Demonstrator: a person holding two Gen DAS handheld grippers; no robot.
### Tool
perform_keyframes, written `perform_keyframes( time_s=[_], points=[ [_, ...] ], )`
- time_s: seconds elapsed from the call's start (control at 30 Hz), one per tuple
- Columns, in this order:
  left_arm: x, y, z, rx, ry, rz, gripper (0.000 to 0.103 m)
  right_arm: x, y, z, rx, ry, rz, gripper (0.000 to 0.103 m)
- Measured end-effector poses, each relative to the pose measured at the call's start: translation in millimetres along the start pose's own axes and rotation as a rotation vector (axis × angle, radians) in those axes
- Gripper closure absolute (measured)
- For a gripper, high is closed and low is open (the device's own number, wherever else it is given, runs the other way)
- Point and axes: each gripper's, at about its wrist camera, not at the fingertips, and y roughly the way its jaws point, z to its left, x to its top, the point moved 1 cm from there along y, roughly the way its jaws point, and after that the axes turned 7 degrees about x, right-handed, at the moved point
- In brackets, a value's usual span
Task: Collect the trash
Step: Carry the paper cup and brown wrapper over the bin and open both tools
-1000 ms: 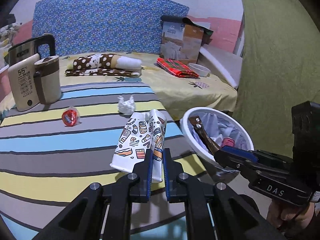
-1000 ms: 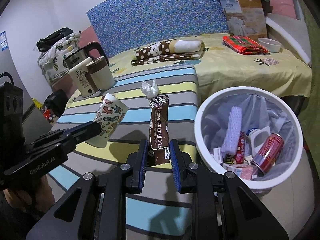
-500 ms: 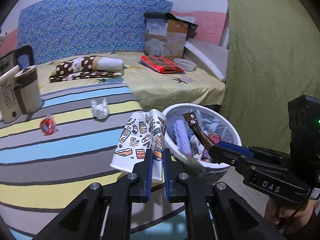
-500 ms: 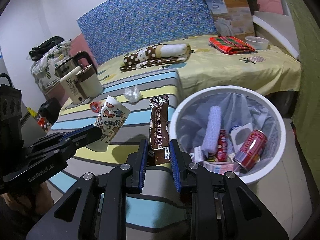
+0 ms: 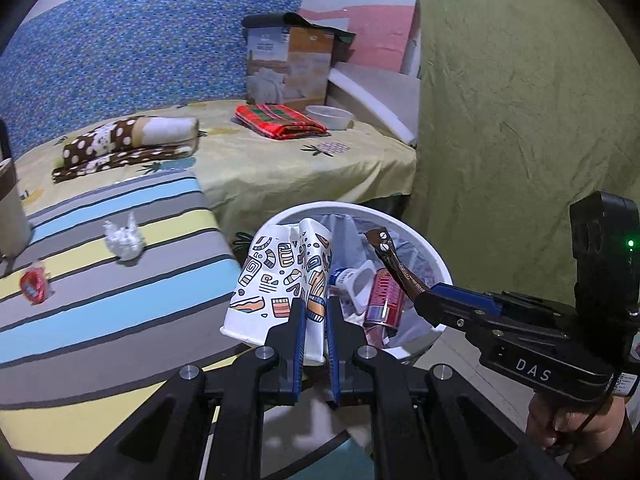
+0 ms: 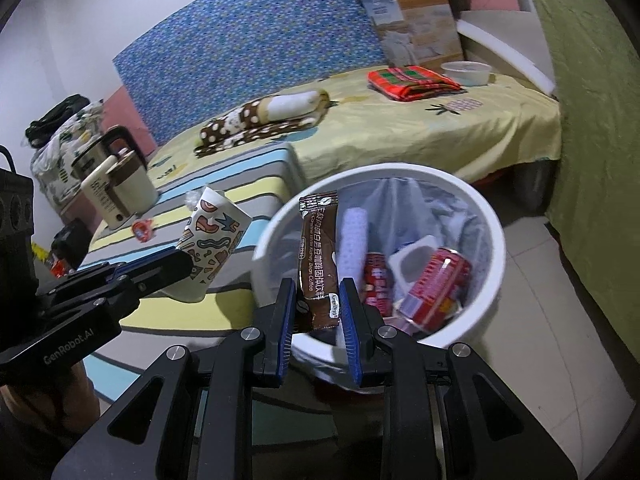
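My left gripper [image 5: 314, 322] is shut on a crumpled patterned paper cup [image 5: 276, 280], which hangs at the near left rim of the white trash bin [image 5: 436, 264]. In the right wrist view the same cup [image 6: 212, 236] shows left of the bin [image 6: 492, 236]. My right gripper [image 6: 318, 312] is shut on a brown coffee sachet [image 6: 318, 256], upright over the bin's near left rim; the sachet [image 5: 394, 264] also shows in the left wrist view. The bin holds red cans [image 6: 434, 284] and wrappers. A crumpled tissue [image 5: 122, 238] and a small red wrapper [image 5: 34, 286] lie on the striped table [image 5: 100, 312].
A kettle and a cream jug [image 6: 116, 184] stand at the table's far left. Behind is a bed [image 6: 400, 128] with a dotted blanket [image 6: 264, 118], a red plaid cloth [image 6: 412, 82], a bowl and a cardboard box [image 6: 416, 24]. A green curtain [image 5: 520, 120] hangs at right.
Both grippers have carried their loads to the right, from over the striped table to the bin's rim. The bin now lies much closer under both.
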Motion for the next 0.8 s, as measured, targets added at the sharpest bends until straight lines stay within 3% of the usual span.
perform_keyframes(
  time_s=[0.57,0.67,0.73,0.8],
  points=[
    [15.6,64.2,-20.3,-0.11,0.041,0.067,0.091,-0.8,14.5,-37.8,-0.071,0.081,0.052,0.077],
    [15.7,67.2,-20.9,-0.123,0.033,0.066,0.089,-1.1,15.9,-40.2,-0.079,0.08,0.055,0.069],
    [16.0,66.9,-19.3,-0.13,0.025,0.065,0.082,-0.7,15.5,-41.2,-0.074,0.08,0.051,0.058],
    [16.6,65.0,-15.3,-0.13,0.016,0.064,0.082,-0.6,13.8,-41.5,-0.073,0.082,0.045,0.058]
  ],
)
